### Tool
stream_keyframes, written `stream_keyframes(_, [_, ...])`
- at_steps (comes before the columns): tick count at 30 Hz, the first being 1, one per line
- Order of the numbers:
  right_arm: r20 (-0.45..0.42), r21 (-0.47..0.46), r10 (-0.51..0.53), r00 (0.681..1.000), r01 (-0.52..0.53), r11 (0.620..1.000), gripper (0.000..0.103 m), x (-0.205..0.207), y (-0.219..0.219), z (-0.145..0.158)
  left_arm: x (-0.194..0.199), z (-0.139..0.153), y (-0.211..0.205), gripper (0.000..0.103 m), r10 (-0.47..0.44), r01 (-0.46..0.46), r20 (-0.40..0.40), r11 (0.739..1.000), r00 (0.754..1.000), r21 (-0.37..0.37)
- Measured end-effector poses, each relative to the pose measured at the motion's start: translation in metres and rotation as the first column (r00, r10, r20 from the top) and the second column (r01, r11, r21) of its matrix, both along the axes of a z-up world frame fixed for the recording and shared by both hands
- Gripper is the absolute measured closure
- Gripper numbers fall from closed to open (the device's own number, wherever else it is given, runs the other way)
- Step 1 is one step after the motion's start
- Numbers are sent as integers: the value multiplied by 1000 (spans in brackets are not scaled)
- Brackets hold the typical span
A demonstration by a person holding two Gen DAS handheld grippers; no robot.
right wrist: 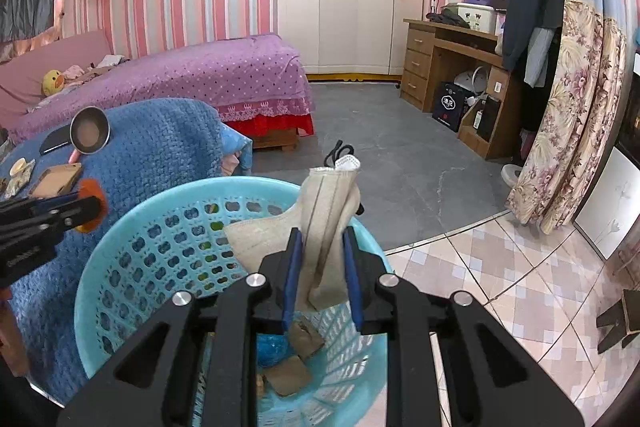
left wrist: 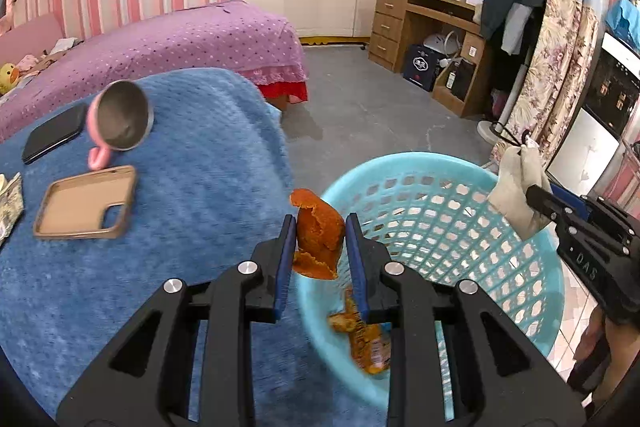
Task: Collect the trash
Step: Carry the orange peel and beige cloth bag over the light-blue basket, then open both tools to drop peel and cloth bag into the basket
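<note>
My left gripper (left wrist: 321, 227) is shut on a piece of orange peel (left wrist: 318, 233), held at the near-left rim of the light blue plastic basket (left wrist: 500, 267). Wrappers and other scraps lie in the basket's bottom. My right gripper (right wrist: 322, 239) is shut on a beige cloth pouch (right wrist: 326, 211) with a black cord, held over the basket (right wrist: 132, 227). From the left wrist view, the right gripper (left wrist: 534, 195) holds that pouch (left wrist: 516, 195) over the far-right rim. The right wrist view shows the left gripper (right wrist: 94, 209) at the left edge with the peel (right wrist: 93, 189).
A table under a blue blanket (left wrist: 192, 195) carries a pink mug on its side (left wrist: 120, 123), a brown phone case (left wrist: 86, 203), a black phone (left wrist: 54, 137) and crumpled wrappers (left wrist: 10, 203). Behind stand a purple bed (left wrist: 180, 39), a wooden desk (left wrist: 424, 23) and a floral curtain (left wrist: 560, 67).
</note>
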State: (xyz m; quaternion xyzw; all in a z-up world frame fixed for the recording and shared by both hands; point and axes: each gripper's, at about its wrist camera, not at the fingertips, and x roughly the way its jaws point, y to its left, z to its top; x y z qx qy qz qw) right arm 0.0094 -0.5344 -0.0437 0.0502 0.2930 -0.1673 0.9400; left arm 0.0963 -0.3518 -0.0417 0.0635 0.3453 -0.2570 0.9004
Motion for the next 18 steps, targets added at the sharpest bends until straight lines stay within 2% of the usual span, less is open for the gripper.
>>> stream_keyframes(6, [-5, 34, 5, 1000, -5, 999, 82, -2, -7, -8, -4, 1, -28, 77, -34, 34, 27, 999, 999, 10])
stream_keyframes(8, [-9, 37, 8, 1000, -7, 999, 82, -2, -8, -10, -5, 5, -31, 62, -30, 30, 40, 1000, 999, 7])
stream_keyframes(10, [-10, 38, 9, 1000, -9, 999, 82, -3, -7, -11, -5, 10, -30, 35, -13, 13, 57, 1000, 998, -3])
stream_keyframes(12, [-9, 40, 8, 1000, -7, 999, 82, -4, -7, -12, -4, 16, -25, 24, 8, -8, 81, 1000, 997, -6])
stream_keyframes(13, [-8, 40, 7, 1000, -6, 999, 82, -4, -7, -12, -2, 18, -22, 19, 16, -16, 88, 1000, 996, -5])
stream_keyframes(18, [-6, 38, 10, 1000, -10, 999, 81, -2, -5, -11, 13, 25, 6, 13, 88, -87, 101, 996, 991, -11])
